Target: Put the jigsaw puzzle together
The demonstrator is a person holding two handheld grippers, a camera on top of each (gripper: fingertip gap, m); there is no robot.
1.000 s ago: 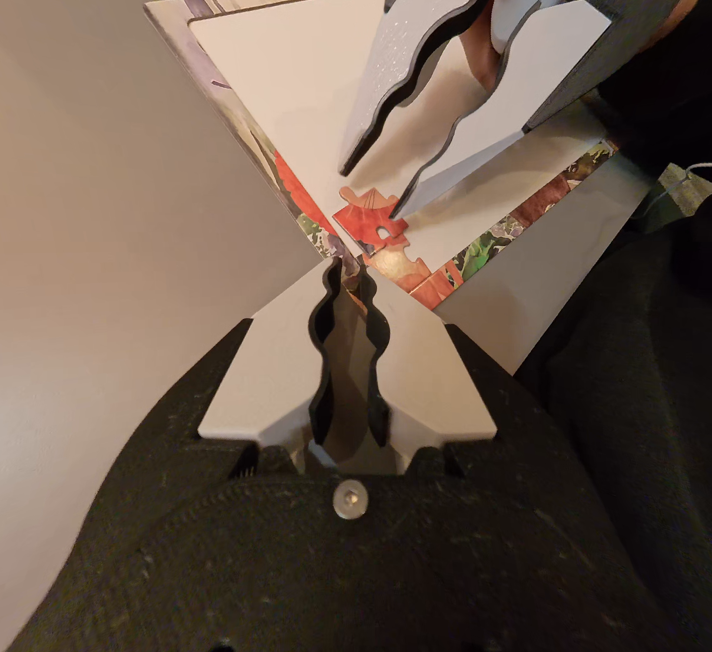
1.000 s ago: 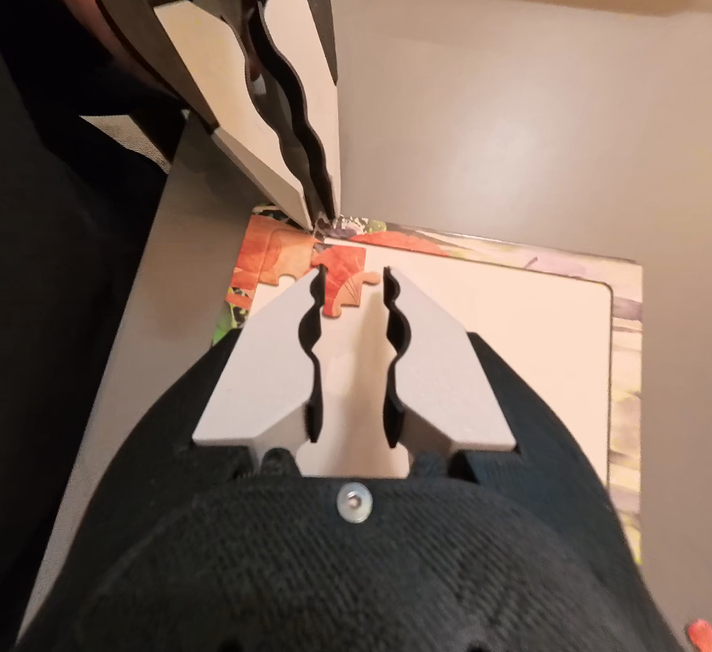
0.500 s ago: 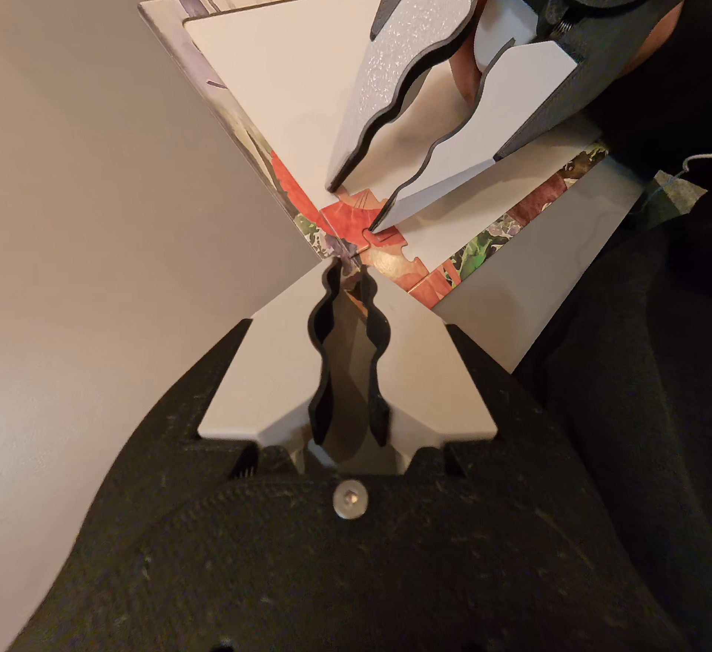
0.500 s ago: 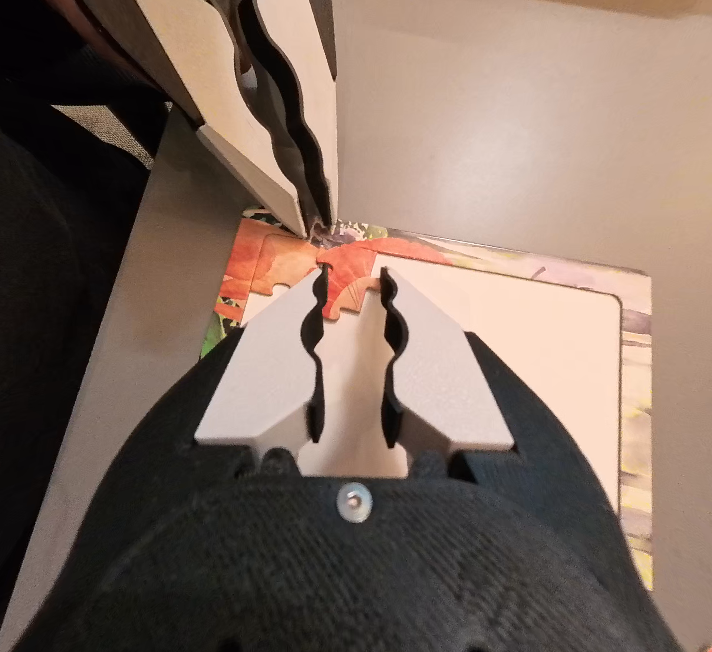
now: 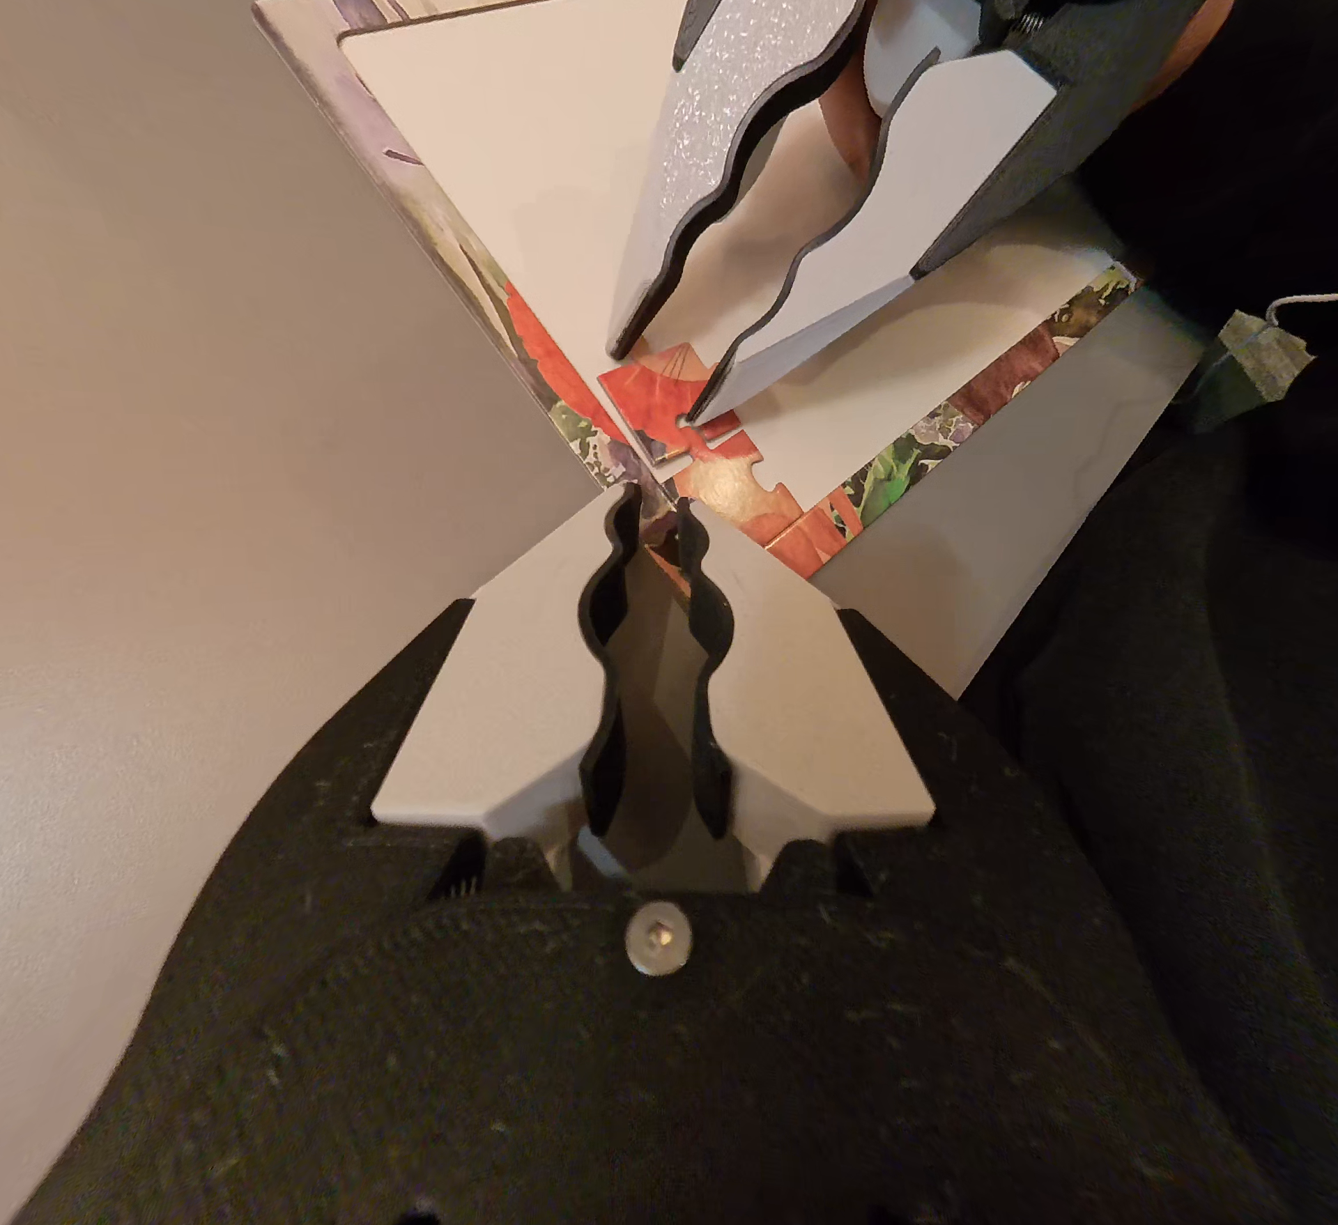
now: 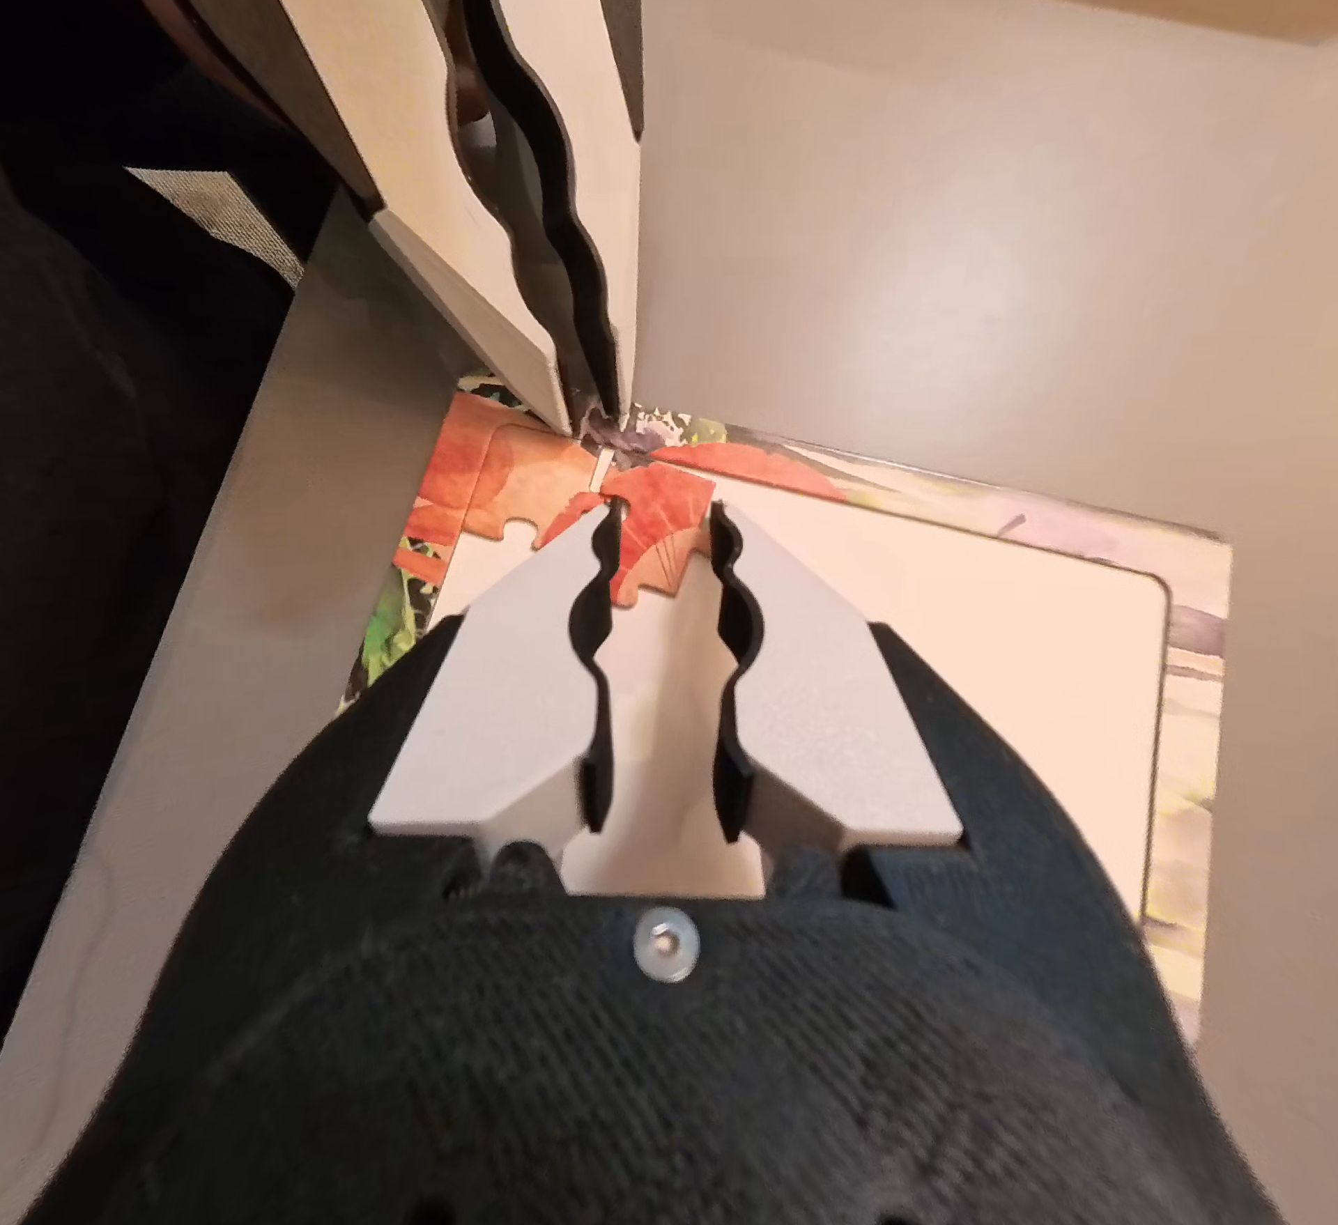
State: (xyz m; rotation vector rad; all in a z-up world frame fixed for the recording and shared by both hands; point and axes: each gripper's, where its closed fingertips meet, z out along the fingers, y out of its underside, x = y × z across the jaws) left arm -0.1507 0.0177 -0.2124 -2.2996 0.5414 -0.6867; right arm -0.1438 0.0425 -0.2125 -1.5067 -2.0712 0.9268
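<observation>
- Since the earlier frame, the red puzzle piece [image 5: 655,397] has slid back out from the tray corner, leaving a pale gap beside the placed piece [image 5: 731,488].
- It lies in the puzzle tray [image 5: 507,126] on the grey worktop [image 5: 181,321].
- Right tongs [image 6: 662,510] are released, one tip seemingly touching it.
- Left tongs [image 5: 659,502], nearly closed, press the tray's corner; grasping nothing that I can see.

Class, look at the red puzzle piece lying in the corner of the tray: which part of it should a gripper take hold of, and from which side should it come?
The red puzzle piece lies flat in the tray, frame and a neighbouring piece against two sides. Probably best: come from above over the tray's bare middle and pinch its free edge, where the open right gripper already straddles it.
</observation>
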